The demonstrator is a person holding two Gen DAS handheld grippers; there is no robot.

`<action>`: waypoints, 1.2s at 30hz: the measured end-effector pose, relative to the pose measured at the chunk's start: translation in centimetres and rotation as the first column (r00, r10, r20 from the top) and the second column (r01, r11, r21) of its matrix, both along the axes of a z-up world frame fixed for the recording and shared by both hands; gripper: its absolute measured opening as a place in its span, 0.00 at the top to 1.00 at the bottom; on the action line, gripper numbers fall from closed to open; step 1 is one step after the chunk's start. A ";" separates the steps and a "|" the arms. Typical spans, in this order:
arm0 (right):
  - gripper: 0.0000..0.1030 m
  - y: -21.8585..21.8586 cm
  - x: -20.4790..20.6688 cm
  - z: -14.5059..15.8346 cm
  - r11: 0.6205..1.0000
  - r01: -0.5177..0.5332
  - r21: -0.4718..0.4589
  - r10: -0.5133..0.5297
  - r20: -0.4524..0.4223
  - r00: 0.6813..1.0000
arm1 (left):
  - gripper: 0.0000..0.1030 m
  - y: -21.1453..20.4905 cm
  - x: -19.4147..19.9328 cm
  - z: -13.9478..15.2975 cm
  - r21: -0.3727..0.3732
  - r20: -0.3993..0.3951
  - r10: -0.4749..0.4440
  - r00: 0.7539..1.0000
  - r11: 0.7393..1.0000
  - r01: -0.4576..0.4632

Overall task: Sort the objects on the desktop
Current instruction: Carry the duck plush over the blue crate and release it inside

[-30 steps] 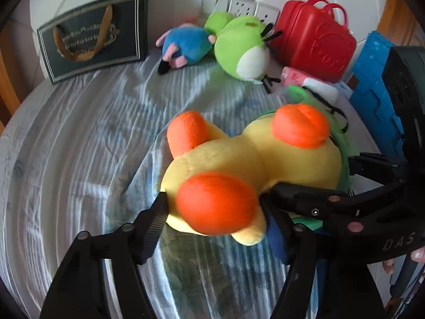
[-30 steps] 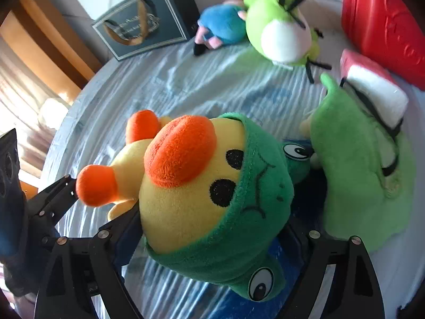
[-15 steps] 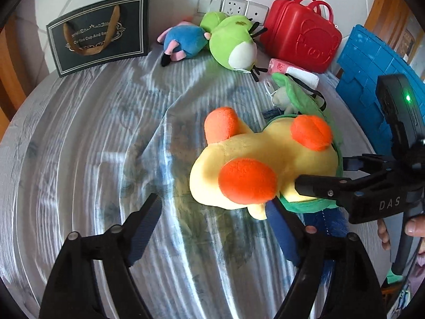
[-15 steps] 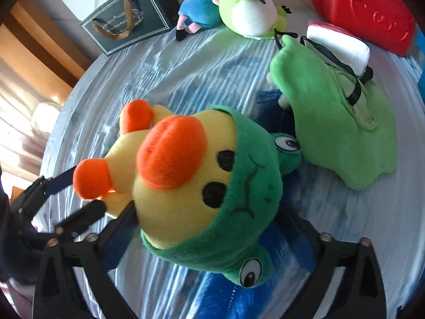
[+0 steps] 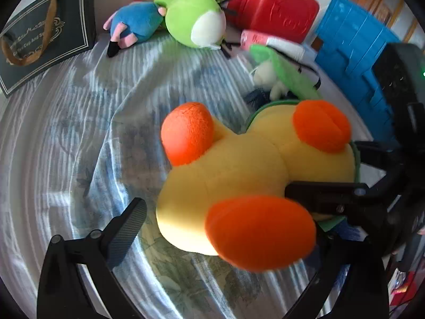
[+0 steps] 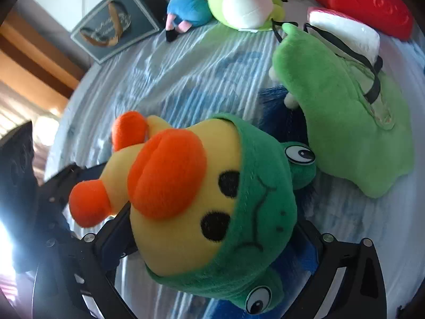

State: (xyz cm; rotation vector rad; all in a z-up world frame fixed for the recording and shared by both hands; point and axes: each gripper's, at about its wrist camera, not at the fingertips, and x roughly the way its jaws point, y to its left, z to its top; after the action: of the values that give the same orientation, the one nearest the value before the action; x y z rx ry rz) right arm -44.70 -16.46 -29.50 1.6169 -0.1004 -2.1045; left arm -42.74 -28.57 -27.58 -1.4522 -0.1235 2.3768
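Observation:
A yellow duck plush (image 5: pixel 233 175) with orange feet, an orange beak and a green frog hood (image 6: pixel 265 207) lies on the striped blue-white cloth (image 5: pixel 66 138). My left gripper (image 5: pixel 228 220) straddles its rear end with the jaws opening. The left finger (image 5: pixel 127 226) stands clear of the body, and an orange foot hides the other. My right gripper (image 6: pixel 212 220) brackets the hooded head, jaws closing a little, pads close beside the head without squeezing it. The right gripper's black finger (image 5: pixel 324 192) shows by the duck's neck.
At the back lie a light green plush (image 5: pixel 196 18), a blue plush (image 5: pixel 135 24), a dark gift bag (image 5: pixel 45 34) and a red case (image 5: pixel 273 5). A flat green plush (image 6: pixel 345 111) and a pink-white pack (image 6: pixel 345 29) lie right of the duck. A blue crate (image 5: pixel 353 45) stands far right.
Both grippers let go of the duck and their jaws spread wide. The left gripper drew back, then came in close again. The duck now rests on the cloth.

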 end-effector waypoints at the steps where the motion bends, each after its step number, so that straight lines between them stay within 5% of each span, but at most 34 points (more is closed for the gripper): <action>1: 0.07 -0.1 0.0 0.2 1.000 -0.008 -0.003 0.008 -0.005 1.000 | 0.14 0.0 0.3 0.1 0.023 -0.008 -0.007 1.000 1.000 0.007; 8: 0.07 -0.9 2.1 3.1 0.997 -0.083 0.000 0.082 -0.145 0.986 | 0.20 0.3 3.1 3.3 -0.034 -0.128 0.015 0.992 0.999 -0.020; 20: 0.07 4.4 8.1 17.0 0.993 -0.079 -0.088 0.035 -0.424 0.905 | 0.20 4.9 8.5 17.0 -0.072 -0.414 -0.010 0.910 0.997 -0.023; 29: 0.07 14.3 9.4 28.0 0.997 -0.013 -0.079 -0.033 -0.555 0.831 | 0.20 15.3 8.8 27.3 -0.066 -0.559 -0.064 0.827 0.997 0.032; 32: 0.07 20.1 9.2 32.2 0.997 0.011 -0.080 -0.057 -0.595 0.802 | 0.20 20.7 8.2 30.8 -0.072 -0.609 -0.087 0.789 0.996 0.054; 36: 0.07 28.3 8.5 36.1 0.997 0.054 -0.053 -0.075 -0.629 0.774 | 0.20 28.9 6.5 34.3 -0.057 -0.627 -0.118 0.770 0.993 0.105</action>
State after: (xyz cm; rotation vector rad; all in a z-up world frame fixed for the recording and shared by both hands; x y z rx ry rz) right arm -36.24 11.79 6.60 0.8122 0.0374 -2.5694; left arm -36.22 0.37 6.73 -0.5690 0.1547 2.6224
